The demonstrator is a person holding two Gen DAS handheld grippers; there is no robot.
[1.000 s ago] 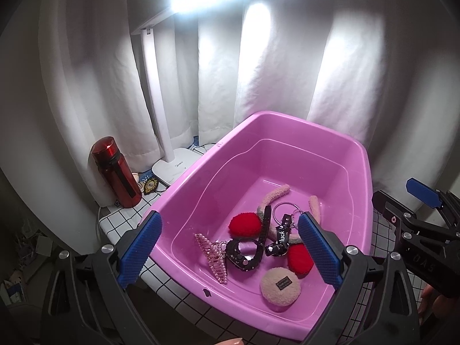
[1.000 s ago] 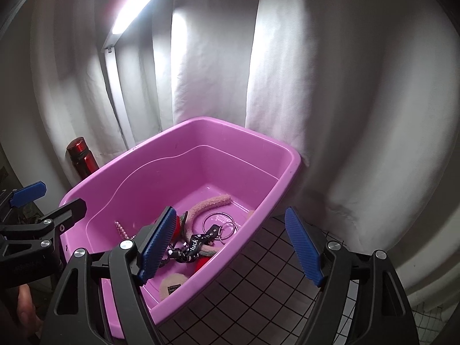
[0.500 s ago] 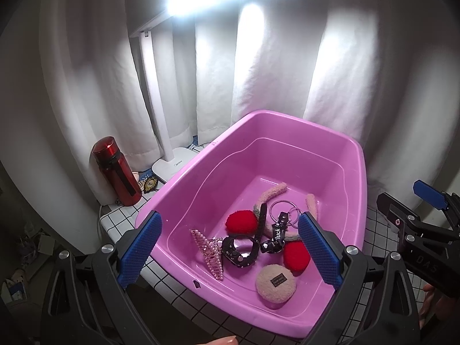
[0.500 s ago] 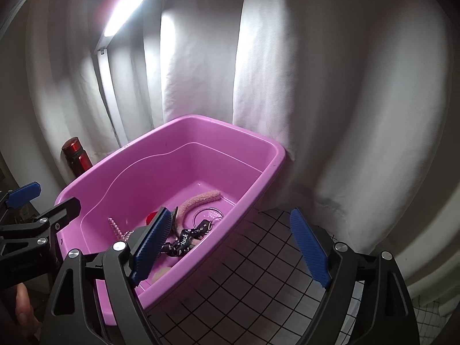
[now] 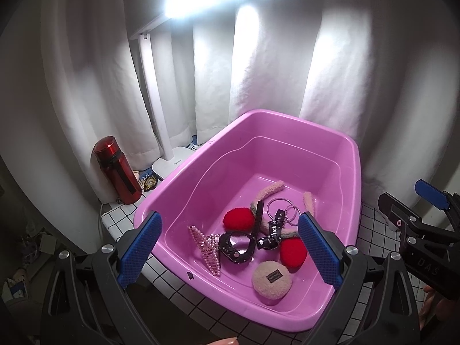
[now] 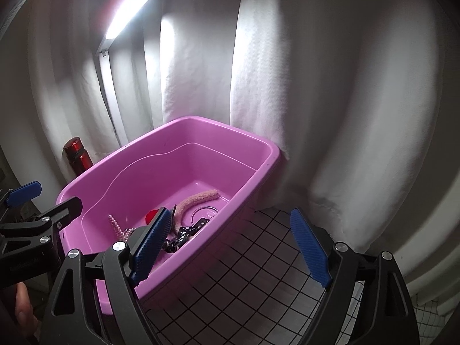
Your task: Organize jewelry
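A pink plastic tub stands on the tiled table. In it lie a pink beaded hair clip, a black studded strap with key rings, two red pompoms, a beige fuzzy round puff and a pink fuzzy headband. My left gripper is open and empty, held above the tub's near edge. My right gripper is open and empty, over the tub's right corner and the tiles.
A red bottle and a white desk lamp stand left of the tub, with small trinkets between them. White curtains hang close behind. White tiles lie right of the tub. The table edge drops off at the near left.
Both grippers have drawn back and up from the tub, which now looks smaller and lower. The right view has swung to the right over the tiles. Both stay open.
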